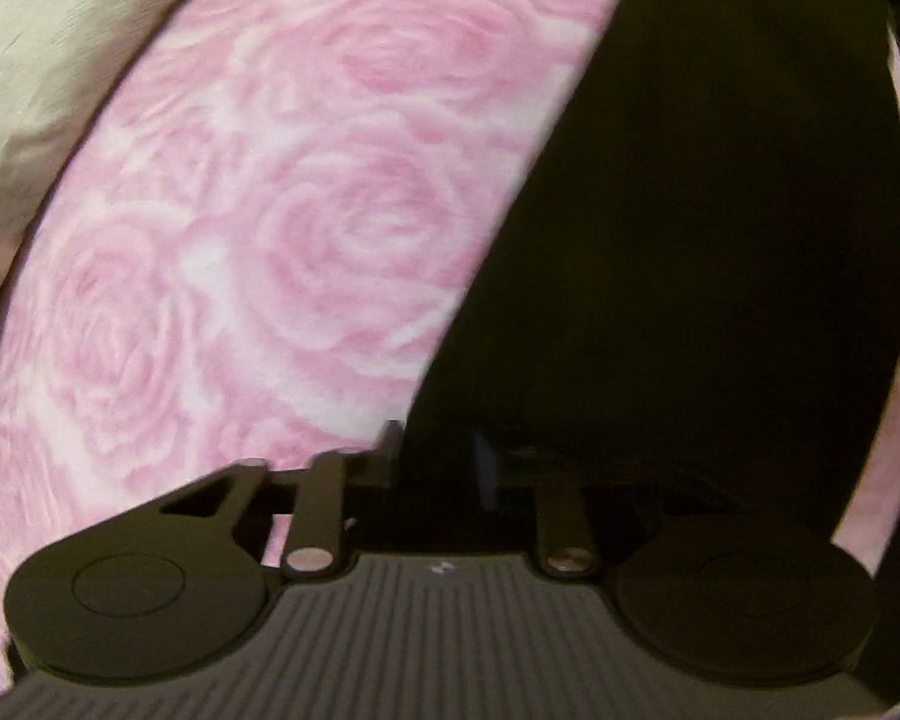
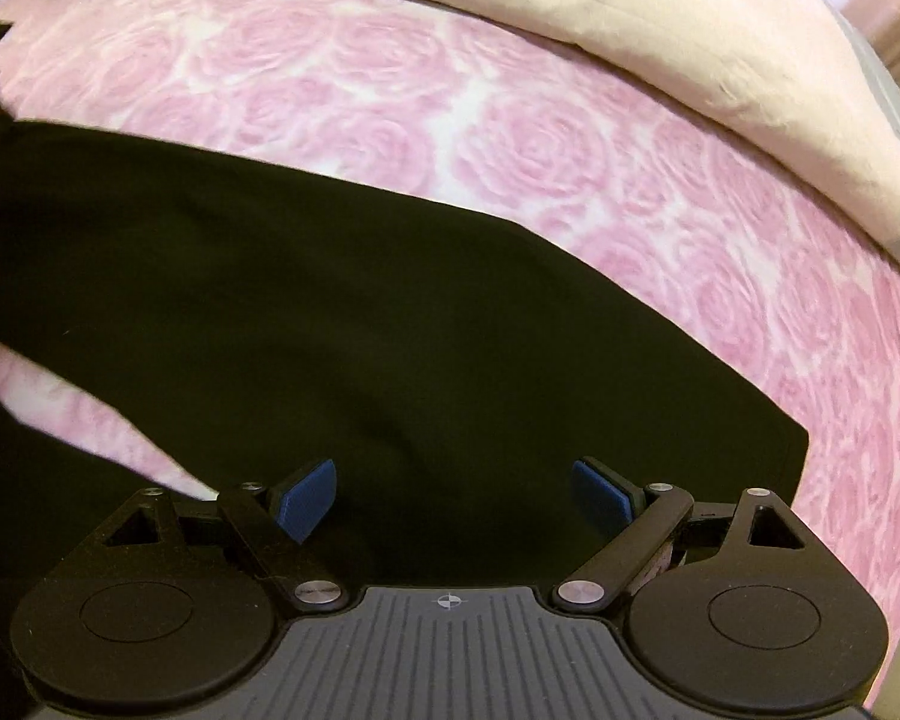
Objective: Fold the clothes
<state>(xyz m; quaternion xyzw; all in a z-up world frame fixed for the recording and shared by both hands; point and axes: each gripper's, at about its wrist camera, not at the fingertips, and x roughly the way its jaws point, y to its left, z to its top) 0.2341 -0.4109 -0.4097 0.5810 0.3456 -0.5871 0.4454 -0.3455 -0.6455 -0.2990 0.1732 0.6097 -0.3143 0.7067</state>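
Garment: black cloth (image 2: 342, 300) spread flat on the rose-print bedcover (image 2: 510, 138); fills centre and left of the right wrist view, right half of the left wrist view (image 1: 690, 210).
Edges: one long straight edge runs from upper left to a squared corner at right centre of the right wrist view; a pink wedge at lower left splits the cloth into two parts, possibly trouser legs, cannot confirm.
Right gripper (image 2: 456, 498): jaws spread wide, blue pads (image 2: 306, 498) either side of the cloth, nothing between them.
Left gripper (image 1: 444, 456): links drawn in, tips dark and blurred against the black cloth; cannot tell whether closed or pinching fabric.
Handling (judged): light, limp, matte weave; will drape and sag if lifted, not slippery, not fragile.
Hold point (judged): pinch at the hemmed edge or squared corner, where the layers stay together.
Surroundings: bedcover soft, pink, slightly fuzzy; cream quilted pillow (image 2: 690, 42) along the upper right, puffy and creased.
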